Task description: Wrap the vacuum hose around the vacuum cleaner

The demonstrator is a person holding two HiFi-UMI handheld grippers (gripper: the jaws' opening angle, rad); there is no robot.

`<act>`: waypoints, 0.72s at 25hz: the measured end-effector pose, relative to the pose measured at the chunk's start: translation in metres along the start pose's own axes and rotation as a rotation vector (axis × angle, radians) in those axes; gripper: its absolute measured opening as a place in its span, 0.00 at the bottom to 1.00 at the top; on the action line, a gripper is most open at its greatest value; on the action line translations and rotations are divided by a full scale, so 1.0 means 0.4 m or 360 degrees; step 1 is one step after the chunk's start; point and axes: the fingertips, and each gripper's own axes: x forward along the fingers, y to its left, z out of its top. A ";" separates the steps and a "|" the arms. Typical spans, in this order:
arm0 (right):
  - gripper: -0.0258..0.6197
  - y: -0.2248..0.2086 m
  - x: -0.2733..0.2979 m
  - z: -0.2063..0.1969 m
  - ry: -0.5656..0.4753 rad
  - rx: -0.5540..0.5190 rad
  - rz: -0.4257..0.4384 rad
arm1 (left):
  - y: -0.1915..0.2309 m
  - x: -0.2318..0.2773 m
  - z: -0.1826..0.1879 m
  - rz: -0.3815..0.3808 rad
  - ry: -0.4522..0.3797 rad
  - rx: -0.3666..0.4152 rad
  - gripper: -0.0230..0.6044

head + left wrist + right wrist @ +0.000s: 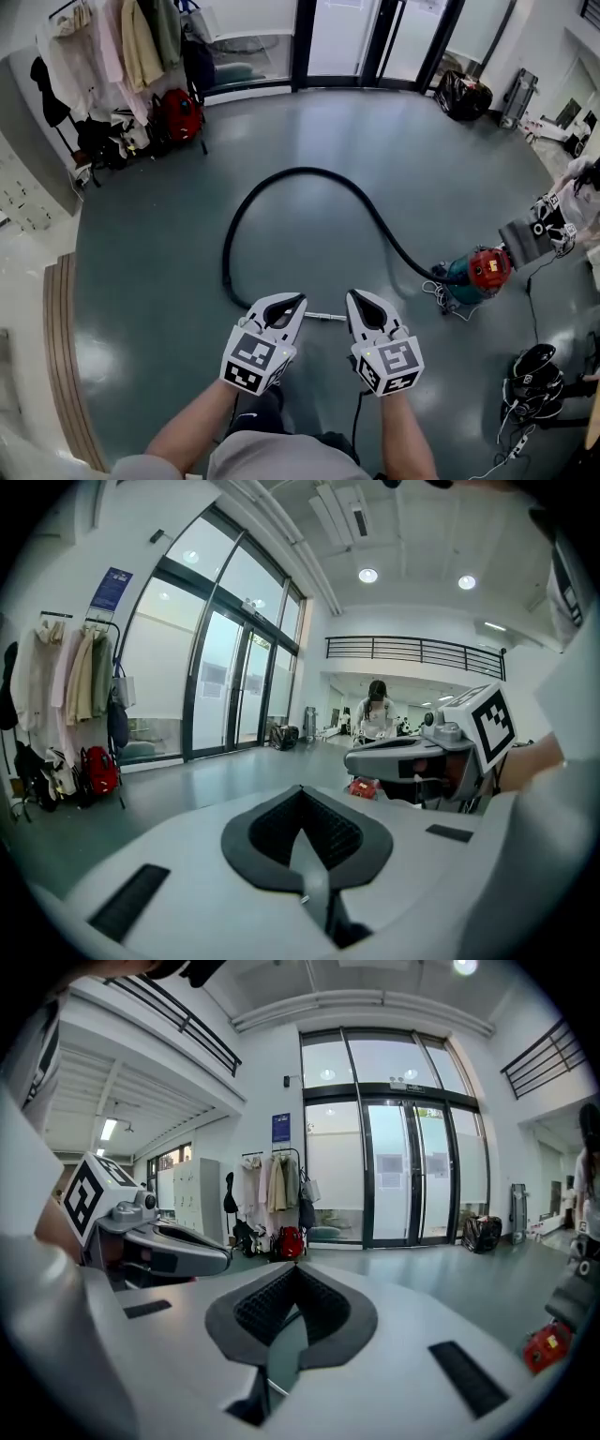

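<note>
Vacuum hose [302, 171] lies in a wide black loop across the grey-green floor, one end joined to the teal and red vacuum cleaner [478, 274] at the right of the head view, the other ending in a metal tube [325, 317] on the floor just ahead of the person's two tools. None of it is wrapped yet. The left gripper [292, 305] and the right gripper [359, 305] hover side by side over that tube, each with its fingers pressed together on nothing, as each gripper's own view confirms.

The likely risks: a hard pull on the hose could roll or tip the cleaner, and the pale cord [439, 298] heaped beside it could get caught up in the coils. A loop this wide may also kink or spring loose.

No brand name can be read. Only the black-and-white square markers on the gripper cubes stand out; a blue sign [111, 588] by the glass doors is too small to read
</note>
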 end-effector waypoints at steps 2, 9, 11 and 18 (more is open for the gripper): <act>0.04 -0.016 0.062 0.016 0.0024 0.0006 -0.0025 | 0.058 0.025 0.007 -0.0022 0.0019 -0.0030 0.04; 0.04 -0.075 0.210 0.031 0.0114 0.0006 -0.0042 | 0.190 0.116 0.005 -0.0063 0.0091 -0.0108 0.04; 0.04 -0.096 0.237 0.025 0.0125 0.0003 -0.0030 | 0.209 0.143 0.001 -0.0061 0.0104 -0.0120 0.04; 0.04 -0.188 0.297 0.005 0.0137 -0.0020 0.0065 | 0.224 0.250 -0.002 0.0006 0.0145 -0.0164 0.04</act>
